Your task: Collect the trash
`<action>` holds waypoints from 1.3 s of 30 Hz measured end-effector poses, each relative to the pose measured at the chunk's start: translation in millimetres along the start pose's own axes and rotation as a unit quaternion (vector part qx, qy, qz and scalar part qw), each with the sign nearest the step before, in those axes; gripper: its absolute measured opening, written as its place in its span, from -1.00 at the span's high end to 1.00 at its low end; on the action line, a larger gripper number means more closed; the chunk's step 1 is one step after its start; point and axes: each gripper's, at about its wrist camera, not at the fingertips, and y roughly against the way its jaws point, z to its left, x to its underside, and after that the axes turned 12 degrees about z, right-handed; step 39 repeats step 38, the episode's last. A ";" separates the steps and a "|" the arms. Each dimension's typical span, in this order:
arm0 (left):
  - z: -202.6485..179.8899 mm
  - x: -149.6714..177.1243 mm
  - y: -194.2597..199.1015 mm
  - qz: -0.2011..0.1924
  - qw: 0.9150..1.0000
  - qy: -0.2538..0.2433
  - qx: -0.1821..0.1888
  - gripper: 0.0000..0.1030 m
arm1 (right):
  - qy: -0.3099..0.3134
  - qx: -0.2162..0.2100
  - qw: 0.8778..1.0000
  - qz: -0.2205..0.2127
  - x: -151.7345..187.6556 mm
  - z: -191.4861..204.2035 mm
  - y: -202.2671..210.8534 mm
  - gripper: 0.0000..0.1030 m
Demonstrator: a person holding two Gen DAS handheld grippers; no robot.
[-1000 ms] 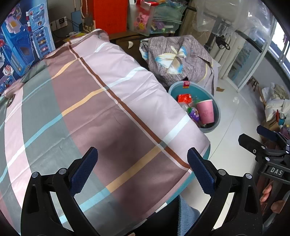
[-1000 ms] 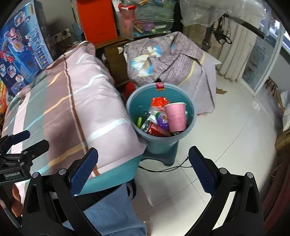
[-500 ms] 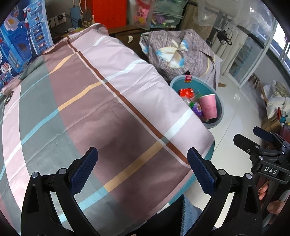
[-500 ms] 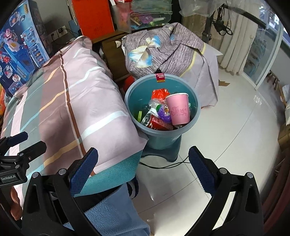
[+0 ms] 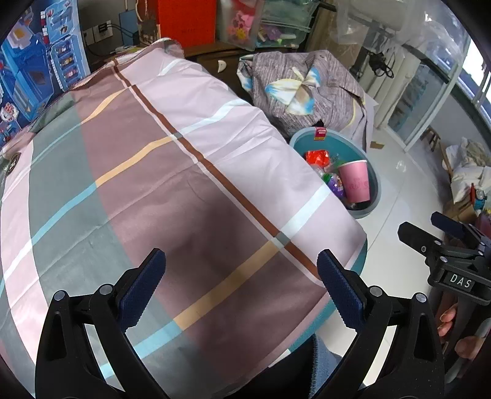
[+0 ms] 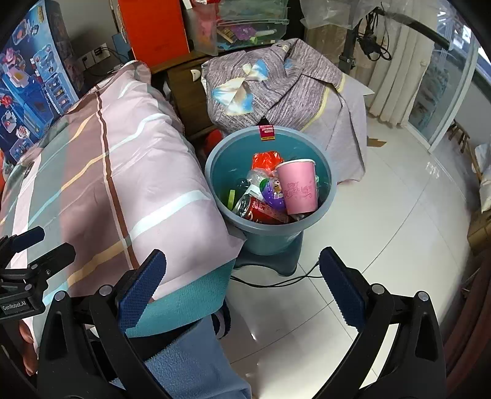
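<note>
A teal waste bin (image 6: 325,165) stands on the floor beside the cloth-covered table; it also shows in the left wrist view (image 5: 376,184). Inside lie a pink paper cup (image 6: 297,187), a red can (image 6: 260,211), a red wrapper (image 6: 265,159) and other trash. My right gripper (image 6: 242,284) is open and empty, held above the floor in front of the bin. My left gripper (image 5: 241,284) is open and empty above the plaid tablecloth (image 5: 147,172). The right gripper also appears at the right edge of the left wrist view (image 5: 445,245).
A bundle wrapped in purple-grey cloth (image 6: 276,83) sits behind the bin. A black cable (image 6: 276,282) runs on the white tile floor (image 6: 399,233). A blue toy box (image 5: 27,70), an orange box (image 6: 153,27) and clear storage bins (image 6: 245,24) stand at the back.
Both grippers have risen and pulled back slightly; the bin and table look a little farther and lower in view. Both stay open and empty.
</note>
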 end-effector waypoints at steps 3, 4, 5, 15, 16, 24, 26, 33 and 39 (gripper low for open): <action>0.2 -0.1 -0.1 0.000 1.000 0.001 -0.003 -0.92 | -0.003 0.001 1.000 0.002 -0.3 -1.9 -0.3 -0.86; 0.4 0.1 0.2 -0.002 1.000 0.001 -0.004 -0.92 | -0.003 0.002 1.000 0.002 -0.4 -2.3 -0.5 -0.86; 0.1 0.1 0.3 -0.002 1.000 0.001 -0.006 -0.92 | -0.003 0.002 1.000 0.003 -0.4 -2.3 -0.6 -0.86; 1.2 -0.3 0.7 -0.004 1.000 0.003 -0.012 -0.92 | 0.000 0.009 1.000 0.001 -2.2 -2.6 -0.7 -0.86; 1.4 -0.3 0.9 -0.004 1.000 0.003 -0.012 -0.92 | 0.000 0.009 1.000 0.001 -2.0 -2.4 -0.3 -0.86; 1.6 -0.7 0.9 -0.005 1.000 0.002 -0.014 -0.92 | 0.004 0.015 1.000 -0.002 -4.5 -1.5 3.1 -0.86; 2.3 -0.6 0.7 -0.006 1.000 0.003 -0.014 -0.92 | 0.006 0.015 1.000 -0.002 -4.7 -0.3 3.3 -0.86; 3.0 -1.0 0.6 -0.004 1.000 0.003 -0.013 -0.92 | 0.014 0.020 1.000 -0.005 -5.9 4.1 5.3 -0.87; 3.2 -1.1 -0.3 -0.003 1.000 -0.001 -0.012 -0.92 | 0.015 0.019 1.000 -0.007 -7.2 4.3 6.8 -0.87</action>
